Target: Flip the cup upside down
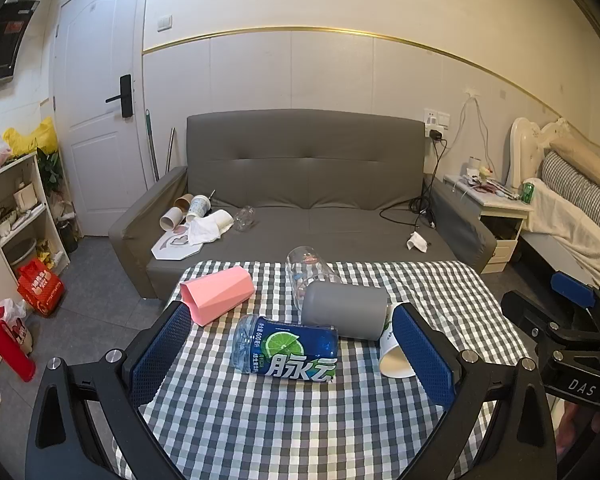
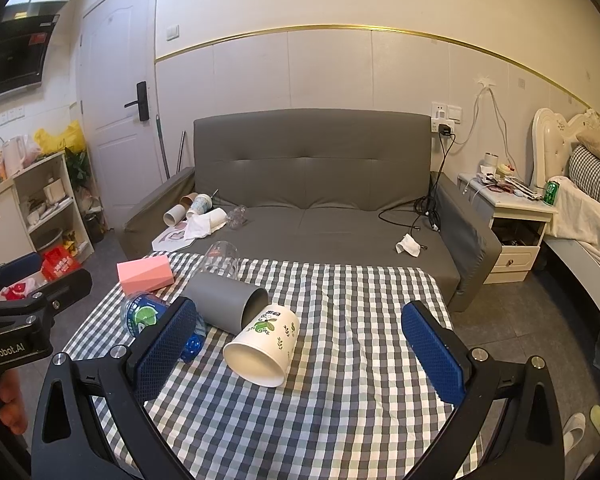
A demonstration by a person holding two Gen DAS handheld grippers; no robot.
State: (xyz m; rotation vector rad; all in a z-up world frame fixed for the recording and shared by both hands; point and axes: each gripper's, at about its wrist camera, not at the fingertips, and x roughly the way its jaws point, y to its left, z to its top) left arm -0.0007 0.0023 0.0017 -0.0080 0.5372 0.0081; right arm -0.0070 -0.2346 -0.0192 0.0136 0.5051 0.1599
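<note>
Several cups lie on their sides on the checked table (image 1: 300, 420). A white paper cup with leaf print (image 2: 262, 346) lies with its mouth toward me, also in the left wrist view (image 1: 392, 354). A grey cup (image 1: 344, 310) (image 2: 224, 300), a pink faceted cup (image 1: 218, 294) (image 2: 145, 274) and a clear glass (image 1: 306, 276) (image 2: 220, 258) lie behind it. A blue lime bottle (image 1: 288, 350) (image 2: 148, 316) lies in front. My left gripper (image 1: 292, 354) is open above the bottle. My right gripper (image 2: 300, 354) is open around the paper cup, not touching it.
A grey sofa (image 1: 300, 184) with cups and tissue stands behind the table. A shelf (image 1: 16, 208) and red items are on the left. A nightstand (image 2: 508, 216) and bed are on the right. The other gripper's body shows at each view's edge.
</note>
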